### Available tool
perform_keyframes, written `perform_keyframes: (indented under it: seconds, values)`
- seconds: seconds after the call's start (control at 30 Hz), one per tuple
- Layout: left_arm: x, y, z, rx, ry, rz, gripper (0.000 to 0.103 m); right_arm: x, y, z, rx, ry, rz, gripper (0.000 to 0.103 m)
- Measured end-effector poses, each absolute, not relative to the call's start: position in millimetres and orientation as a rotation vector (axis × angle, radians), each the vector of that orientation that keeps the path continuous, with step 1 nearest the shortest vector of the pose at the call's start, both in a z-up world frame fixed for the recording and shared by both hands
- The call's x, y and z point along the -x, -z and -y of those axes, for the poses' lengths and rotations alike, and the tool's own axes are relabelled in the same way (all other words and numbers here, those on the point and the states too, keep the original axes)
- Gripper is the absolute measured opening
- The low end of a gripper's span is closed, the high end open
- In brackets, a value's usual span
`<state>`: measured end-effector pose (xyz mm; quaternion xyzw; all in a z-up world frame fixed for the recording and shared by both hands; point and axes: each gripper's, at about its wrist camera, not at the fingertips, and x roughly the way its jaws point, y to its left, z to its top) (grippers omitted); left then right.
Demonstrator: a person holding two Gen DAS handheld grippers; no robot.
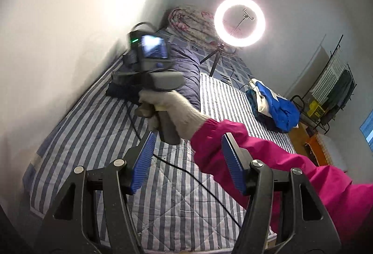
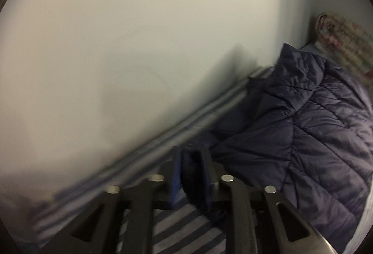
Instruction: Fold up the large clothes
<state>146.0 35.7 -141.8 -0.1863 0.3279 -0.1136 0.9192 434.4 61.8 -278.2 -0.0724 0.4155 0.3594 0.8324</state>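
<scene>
Jacket: the dark quilted jacket (image 2: pixel 314 137) lies on the striped mattress (image 1: pixel 177 202) against the wall (image 2: pixel 116 44), partly bunched, one end reaching toward the flowered blanket roll (image 1: pixel 193 21).
Right gripper: my right gripper (image 2: pixel 191 174) is down at the near edge of the jacket. A dark fold of it sits between the pads, which stand a little apart. I judge they are not pressing on it, though blur makes this uncertain.
Left gripper: my left gripper (image 1: pixel 188 160) hangs above the mattress, jaws wide, nothing between them. Beyond it shows the pink sleeve (image 1: pixel 268 160) and the gloved hand (image 1: pixel 172 109) carrying the other tool.
Risk 1: if the fold is loose between the right pads, a lift would drop it and the fold line would be lost.
Risk 2: the slick padded cloth may spring back once laid over.
Risk 3: the black cable (image 1: pixel 205 186) crosses the mattress and could snag on the jacket or my left jaws.
Risk 4: the ring light (image 1: pixel 239 21) on its tripod stands near the jacket's far end, so a wide swing could knock it.
Hidden: sleeves, collar and zip cannot be made out.
Hard to read: the right view is smeared, and the mattress edge by the wall is streaked.
Aside: a blue and white heap of clothes (image 1: pixel 272 107) waits at the mattress's far side.
</scene>
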Motion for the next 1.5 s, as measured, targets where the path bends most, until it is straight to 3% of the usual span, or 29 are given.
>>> perform_keyframes:
  seconds: [0.37,0.43,0.5,0.57,0.8,0.97,1.13,1.5]
  values:
    - [-160,142,-28,0.356,0.243,-0.705,0.061,-408,239,87,-0.094,-0.606,-0.826,0.032]
    - [-171,139,-25,0.340,0.248,-0.718,0.061,-406,243,115,-0.101,-0.544,-0.834,0.039]
    - [-185,134,-21,0.294,0.261,-0.714,0.061,-406,250,147,-0.130,-0.488,-0.844,0.056]
    - [-205,129,-15,0.224,0.265,-0.707,0.061,-409,255,164,-0.170,-0.457,-0.859,0.057]
    - [-334,132,1,0.000,0.164,-0.664,0.061,-409,265,198,-0.213,-0.372,-0.859,0.056]
    - [-441,145,-2,-0.074,0.092,-0.660,0.061,-447,254,205,-0.164,-0.318,-0.792,0.041]
    - [-536,163,-21,-0.062,0.003,-0.648,0.061,-510,241,213,-0.166,-0.265,-0.729,0.039]
    - [-627,238,-39,-0.172,-0.164,-0.704,0.061,-616,279,171,-0.013,-0.233,-0.765,0.038]
